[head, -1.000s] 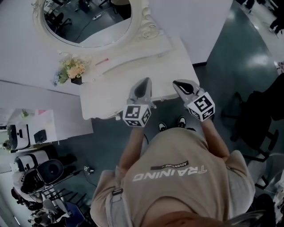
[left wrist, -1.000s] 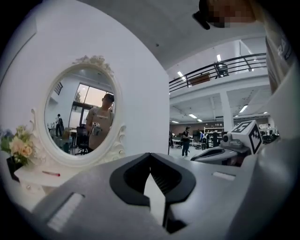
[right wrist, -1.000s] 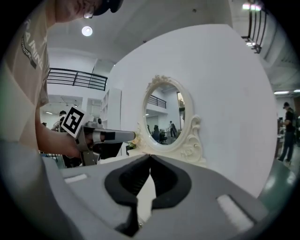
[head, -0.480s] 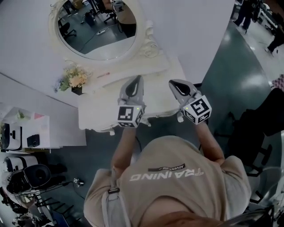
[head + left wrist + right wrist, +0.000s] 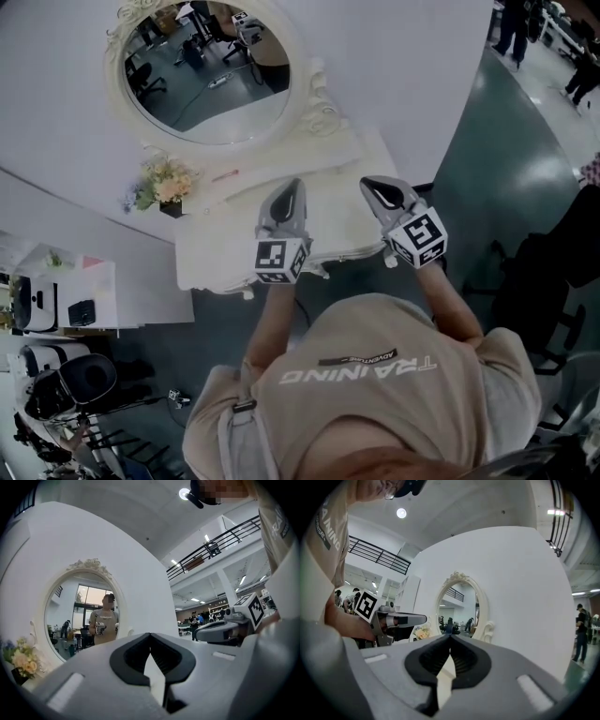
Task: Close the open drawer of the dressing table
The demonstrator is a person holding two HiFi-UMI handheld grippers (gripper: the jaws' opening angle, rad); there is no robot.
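A white dressing table (image 5: 223,246) stands mid-frame in the head view on a dark teal floor (image 5: 487,159). At its left end sits a bunch of pale flowers (image 5: 161,185) in a dark pot. A thin pink stick (image 5: 223,175) lies right of them, below the oval mirror (image 5: 208,70) at the rear.

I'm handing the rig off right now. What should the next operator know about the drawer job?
Left gripper: shut, empty, held over the dressing table top.
Right gripper: shut, empty, beside the left one, touching nothing.
The table stands directly ahead, with the oval mirror behind it and the flowers at its back left.
Done: nothing that can be confirmed. The drawer front cannot be made out in any view.
Left: probably lower both grippers to the table's front, find the drawer and push it in if it stands open.
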